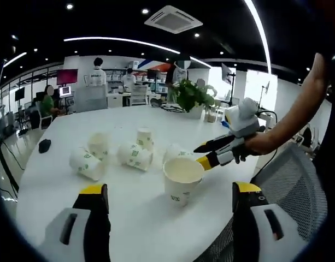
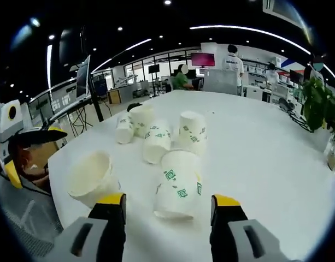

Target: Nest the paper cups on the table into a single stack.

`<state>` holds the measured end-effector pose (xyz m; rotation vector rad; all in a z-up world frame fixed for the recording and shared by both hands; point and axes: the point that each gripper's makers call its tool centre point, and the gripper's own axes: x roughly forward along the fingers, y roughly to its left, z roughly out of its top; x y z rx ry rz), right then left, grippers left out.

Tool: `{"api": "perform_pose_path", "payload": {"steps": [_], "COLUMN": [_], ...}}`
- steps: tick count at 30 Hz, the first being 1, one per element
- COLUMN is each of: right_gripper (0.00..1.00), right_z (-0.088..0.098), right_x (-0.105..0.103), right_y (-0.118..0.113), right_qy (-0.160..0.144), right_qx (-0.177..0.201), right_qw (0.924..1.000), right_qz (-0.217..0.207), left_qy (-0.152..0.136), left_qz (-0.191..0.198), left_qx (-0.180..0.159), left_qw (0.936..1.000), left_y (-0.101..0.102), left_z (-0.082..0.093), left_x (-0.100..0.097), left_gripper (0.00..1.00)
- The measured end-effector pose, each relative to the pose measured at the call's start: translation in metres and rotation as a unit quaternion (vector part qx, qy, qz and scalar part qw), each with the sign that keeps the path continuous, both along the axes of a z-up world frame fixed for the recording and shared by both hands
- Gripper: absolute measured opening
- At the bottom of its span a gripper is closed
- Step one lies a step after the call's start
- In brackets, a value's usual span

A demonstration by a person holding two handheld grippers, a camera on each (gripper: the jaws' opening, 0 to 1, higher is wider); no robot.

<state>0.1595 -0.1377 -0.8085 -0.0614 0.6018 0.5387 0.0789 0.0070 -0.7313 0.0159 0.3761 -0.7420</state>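
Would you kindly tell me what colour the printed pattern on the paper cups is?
Green on white paper cups, clearest in the right gripper view.

Lying partly behind the upright cup in the left gripper view, a tipped cup showing just its upper side; sitting at the table's far left edge, a small dark object too small to identify; running off the right edge in the right gripper view, a leafy plant; staying too distant and blurred to read, screens at the back
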Motion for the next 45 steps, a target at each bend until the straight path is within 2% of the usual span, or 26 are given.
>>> {"api": "perform_pose_path", "payload": {"steps": [2,4,10,13,16,26,35,45], "right_gripper": [0.58,0.57,0.52,0.50,0.48,0.34,0.33,0.33], "right_z": [-0.001,-0.003,-0.007,-0.007,-0.010,-0.013,-0.007,0.004], "right_x": [0.004,0.008,0.010,0.009,0.014,0.008,0.007,0.005], "right_y": [0.000,0.001,0.001,0.001,0.003,-0.003,-0.009,-0.011], "right_qy": [0.003,0.012,0.021,0.020,0.024,0.041,0.032,0.014], "right_qx": [-0.005,0.006,-0.011,-0.029,-0.031,-0.043,-0.034,-0.011], "right_qw": [1.0000,0.9997,0.9993,0.9991,0.9990,0.9975,0.9980,0.9986], "right_qz": [-0.004,-0.018,-0.027,-0.023,-0.024,-0.039,-0.043,-0.049], "left_qy": [-0.002,-0.003,-0.006,-0.011,-0.006,-0.007,-0.005,0.004], "left_qz": [-0.002,-0.002,-0.001,0.005,0.011,0.013,0.020,-0.001], "left_qx": [0.002,0.007,0.001,-0.003,-0.009,0.001,-0.016,-0.024], "left_qw": [1.0000,1.0000,1.0000,0.9999,0.9999,0.9999,0.9997,0.9997], "left_y": [-0.001,-0.001,-0.002,0.000,0.002,0.004,0.006,-0.008], "left_z": [-0.001,-0.002,-0.001,0.000,0.001,0.003,0.014,0.025], "left_x": [0.002,0.004,0.006,0.009,0.011,0.014,0.030,0.043], "left_gripper": [0.93,0.92,0.88,0.89,0.88,0.84,0.78,0.64]}}
